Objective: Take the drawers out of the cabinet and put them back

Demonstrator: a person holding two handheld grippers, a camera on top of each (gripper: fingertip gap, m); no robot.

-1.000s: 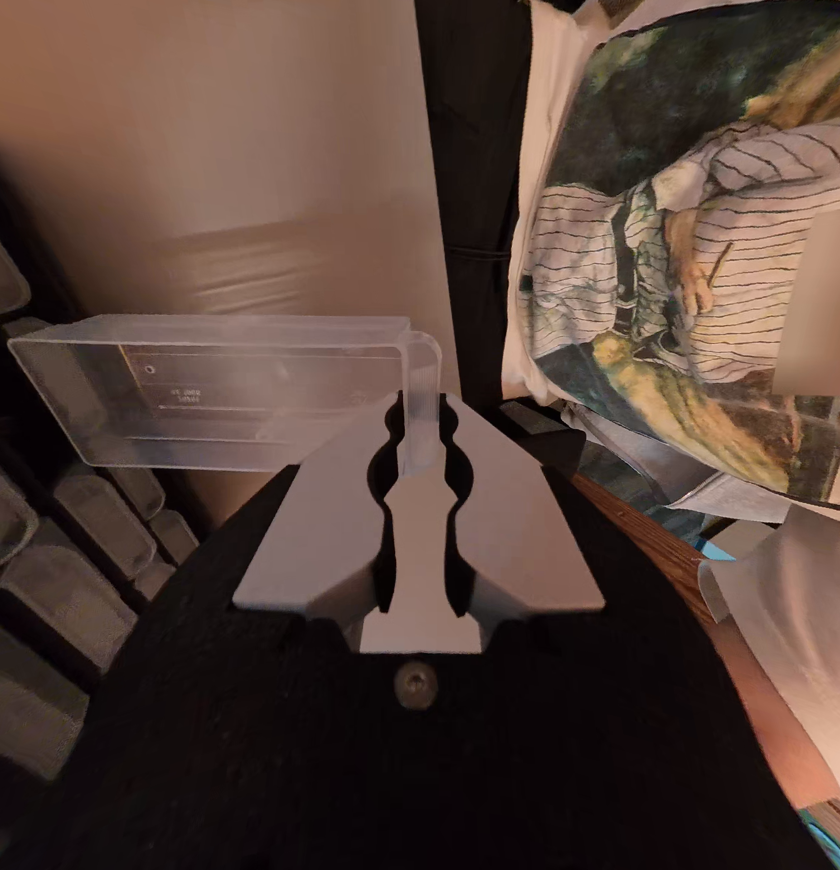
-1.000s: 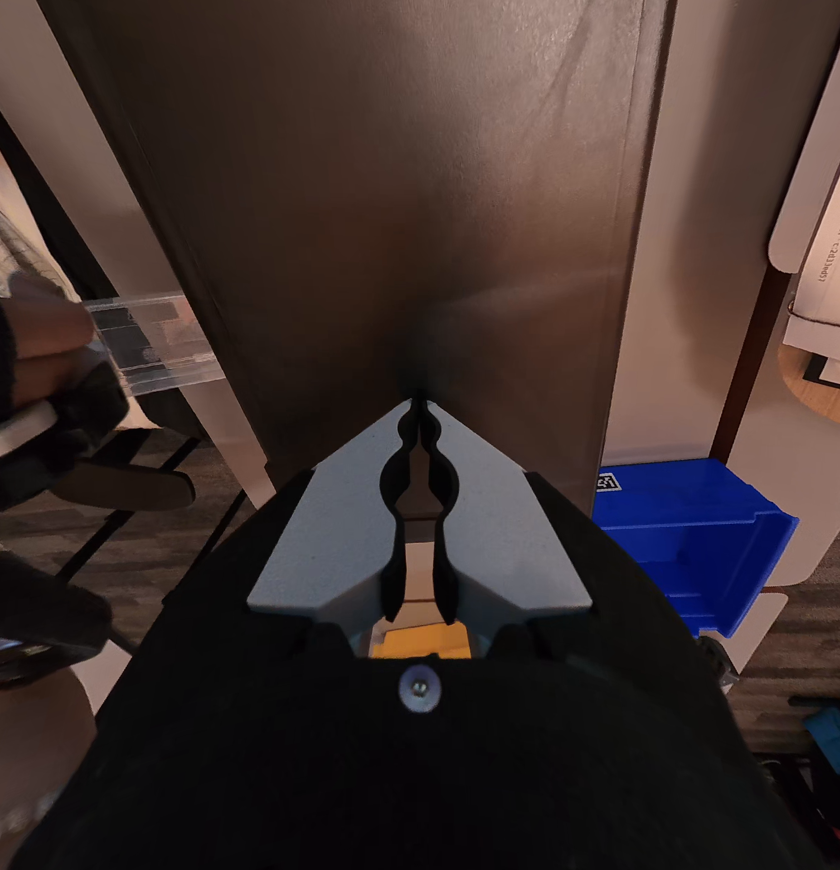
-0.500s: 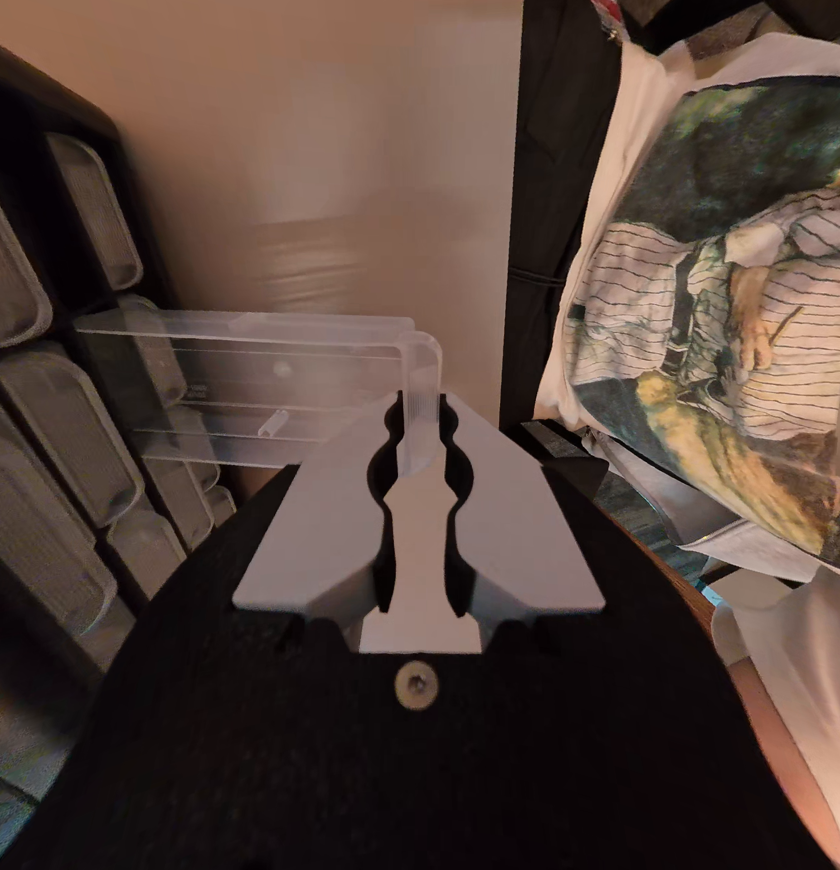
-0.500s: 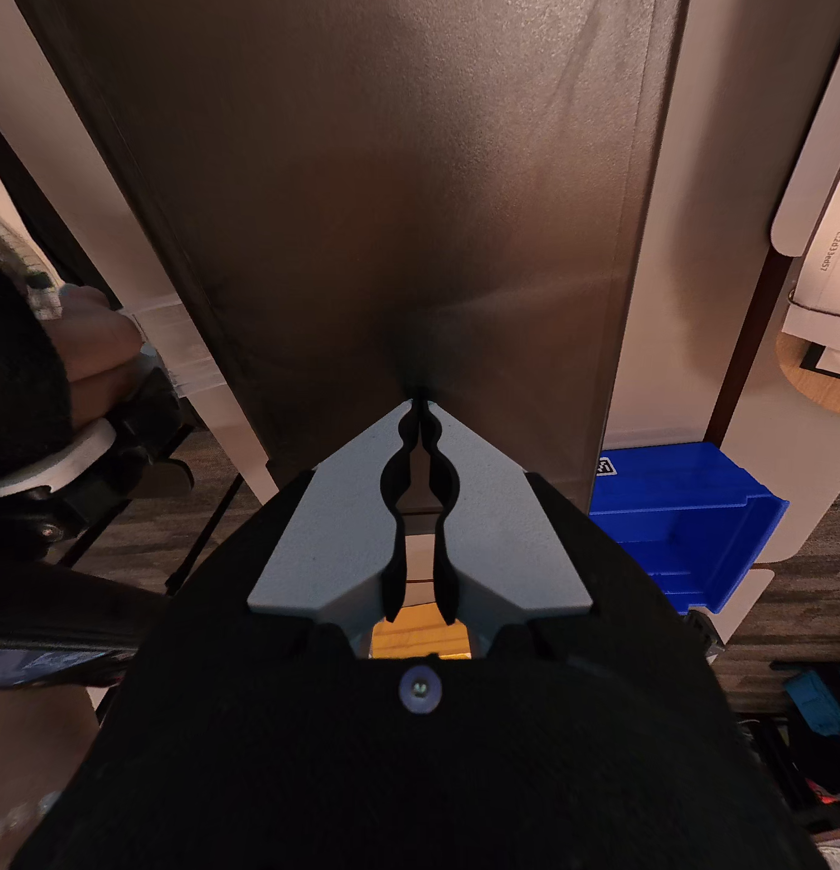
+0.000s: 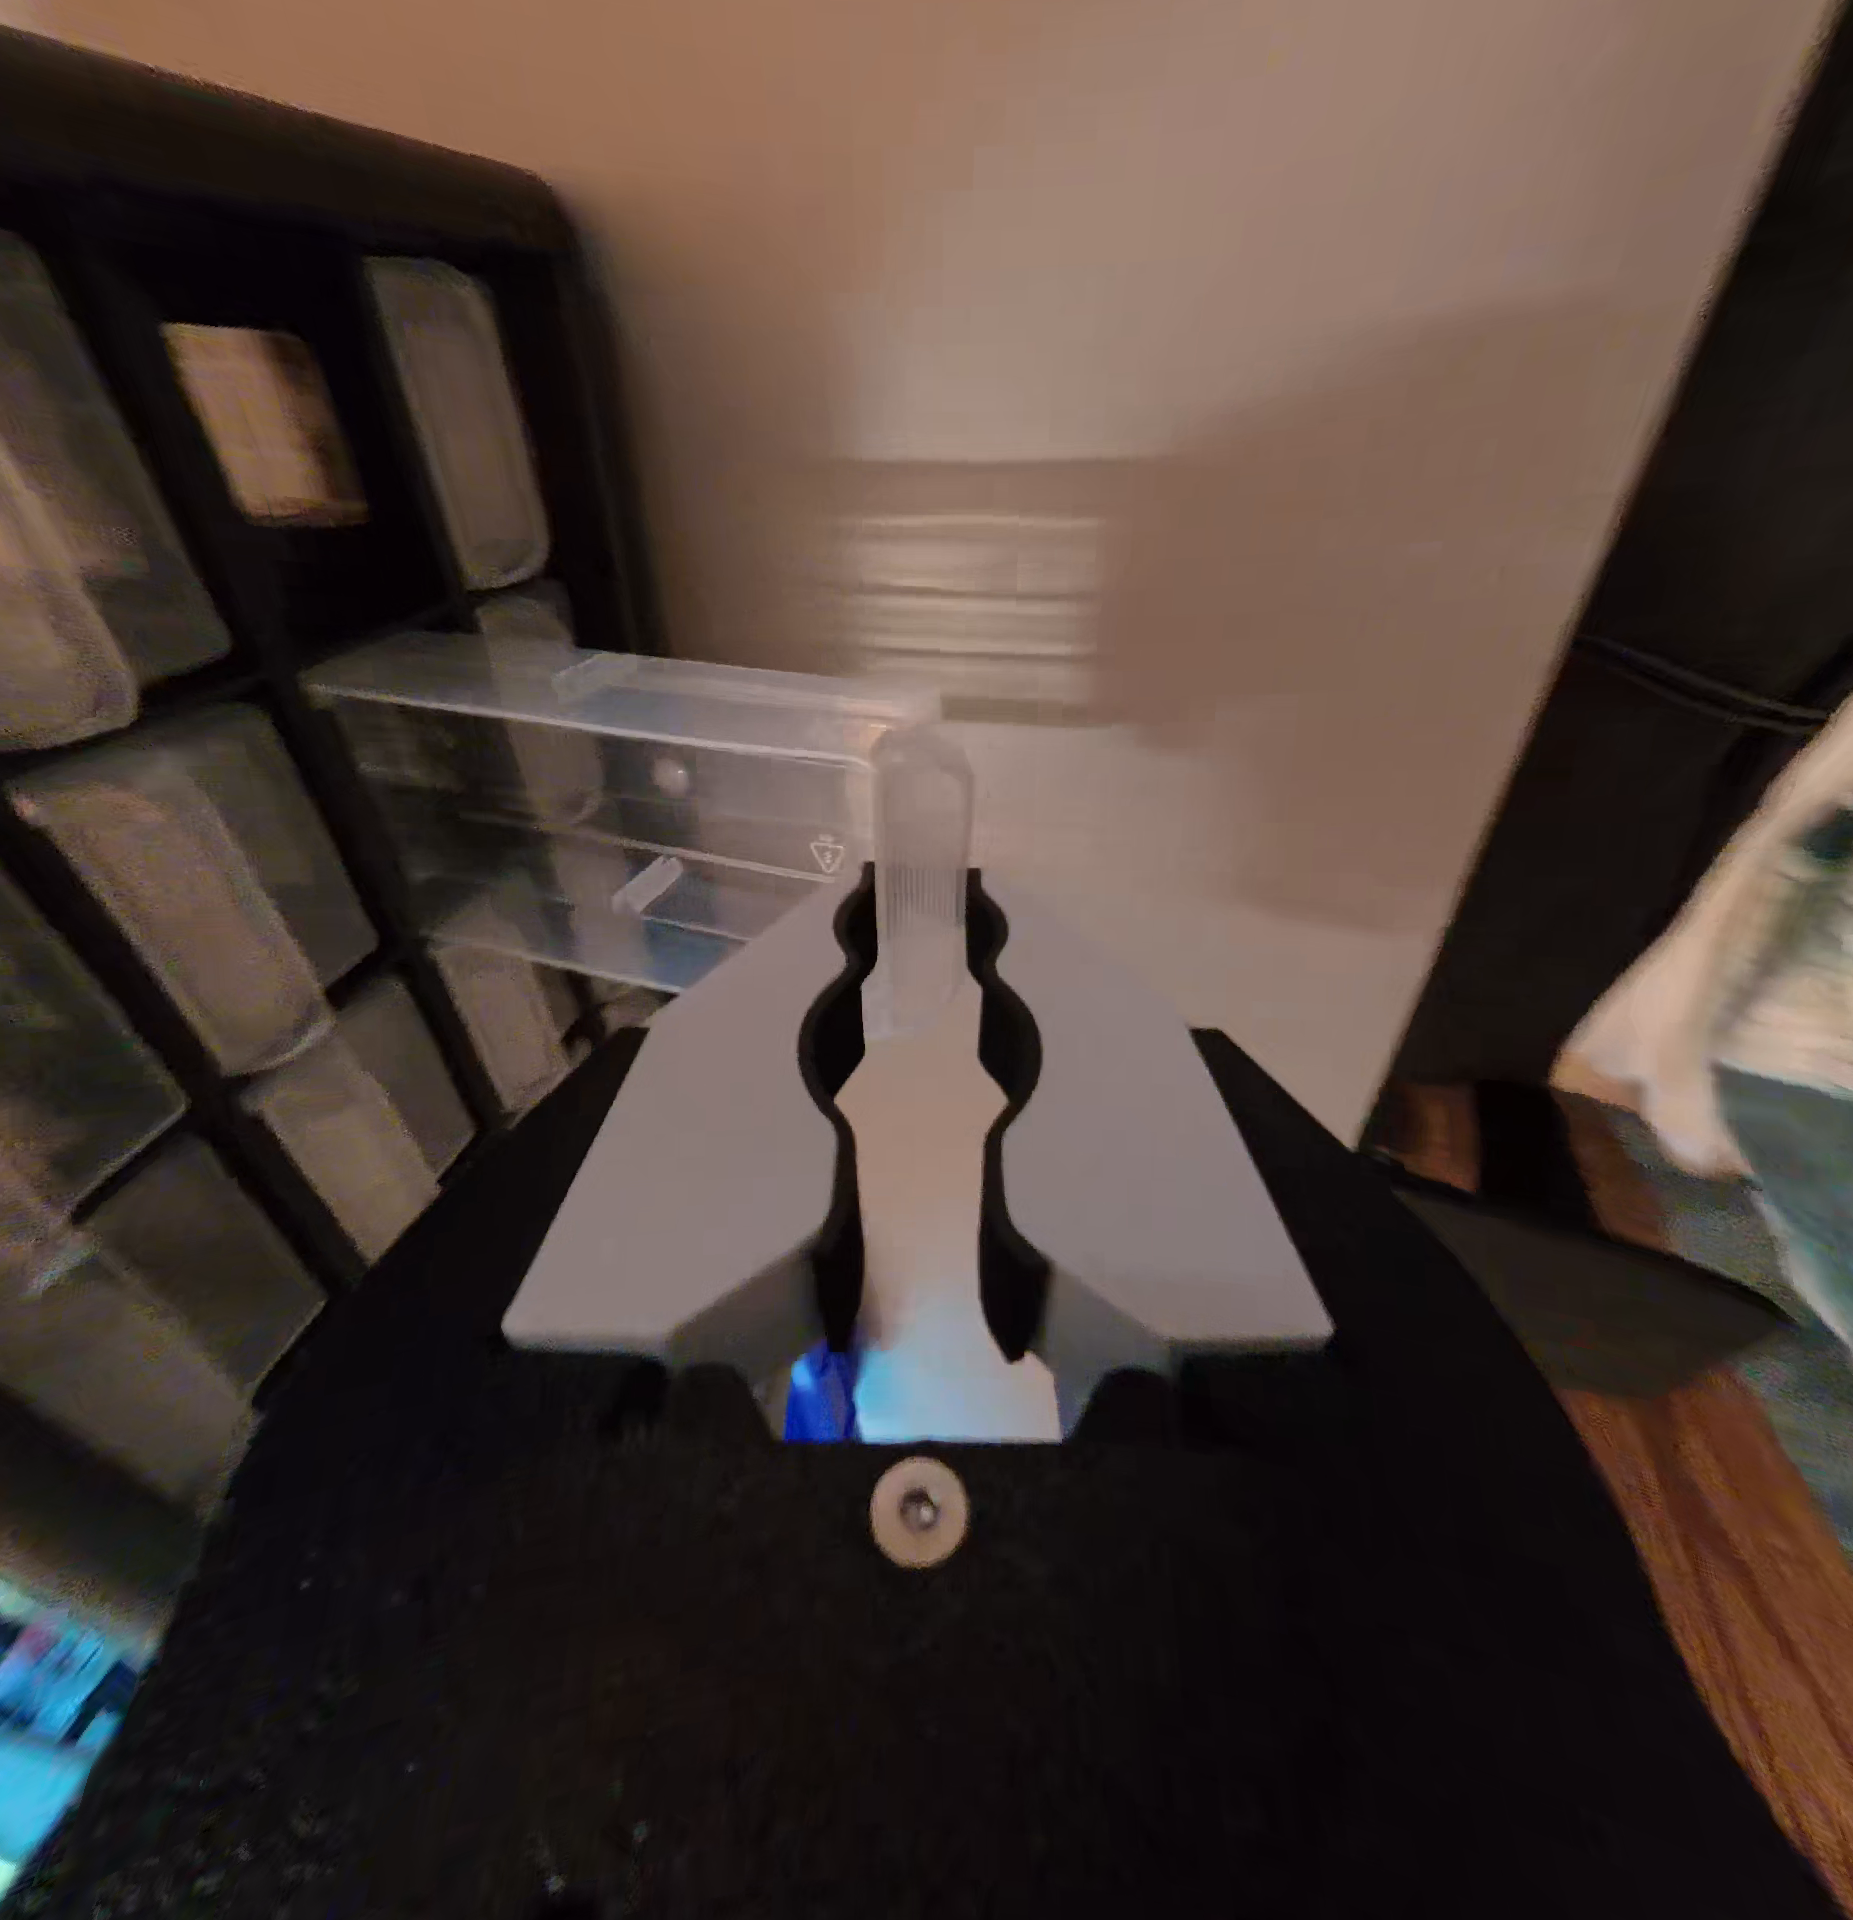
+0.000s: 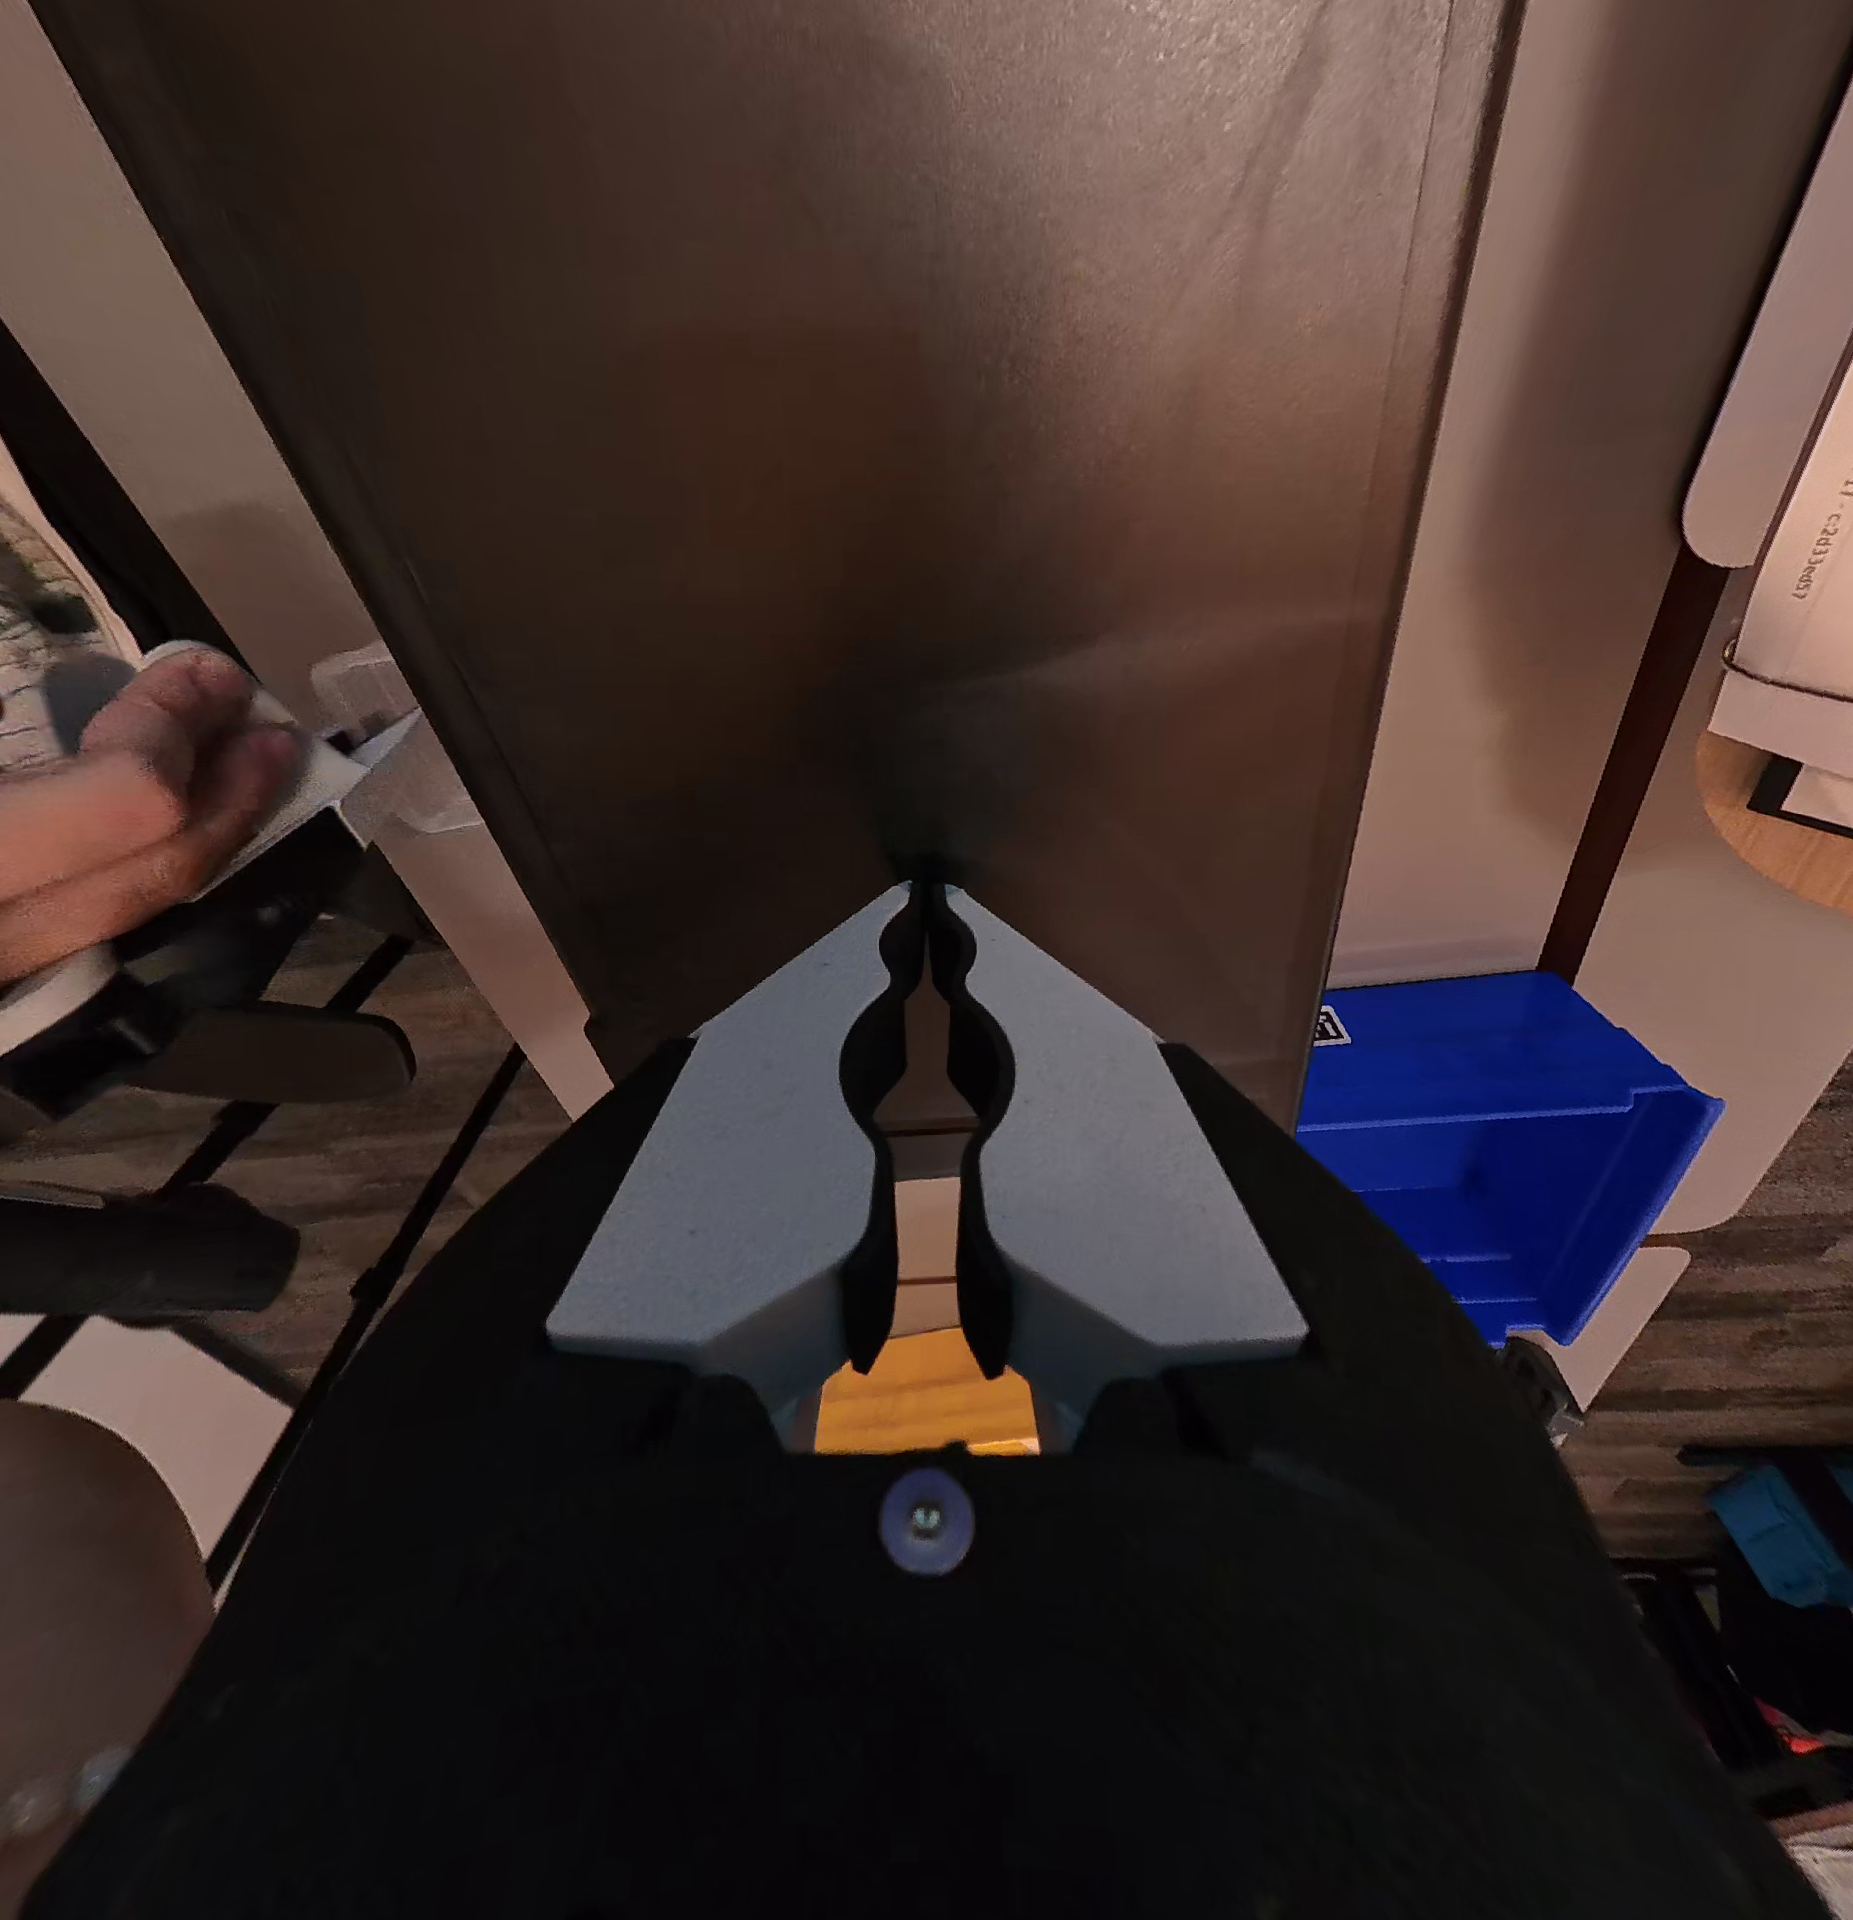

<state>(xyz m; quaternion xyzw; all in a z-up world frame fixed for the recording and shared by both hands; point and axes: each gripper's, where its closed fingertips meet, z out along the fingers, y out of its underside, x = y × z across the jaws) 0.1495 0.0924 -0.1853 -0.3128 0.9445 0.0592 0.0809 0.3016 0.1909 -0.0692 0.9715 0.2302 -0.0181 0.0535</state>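
Observation:
My left gripper (image 5: pixel 919 914) is shut on the handle tab of a clear plastic drawer (image 5: pixel 631 810), which sticks out sideways to the left in the air. The black cabinet (image 5: pixel 278 665) with several frosted drawers fills the left of the left wrist view; one slot (image 5: pixel 262 426) near its top is open and shows no drawer. The drawer's far end is close to the cabinet front. My right gripper (image 6: pixel 924 894) is shut and empty, its tips pressed against the cabinet's dark side panel (image 6: pixel 901 416). The left hand (image 6: pixel 122 790) and the drawer end show at the left of the right wrist view.
A beige wall (image 5: pixel 1109 364) stands behind the cabinet. A wooden table edge (image 5: pixel 1732 1507) runs at the lower right. A blue bin (image 6: pixel 1493 1143) sits right of the panel on the floor, with white shelving (image 6: pixel 1784 520) and papers beyond. A person's printed shirt (image 5: pixel 1795 935) is at the right.
My left gripper has swung left with the clear drawer, bringing the cabinet front and its open slot into view. The right gripper has stayed pressed on the side panel.

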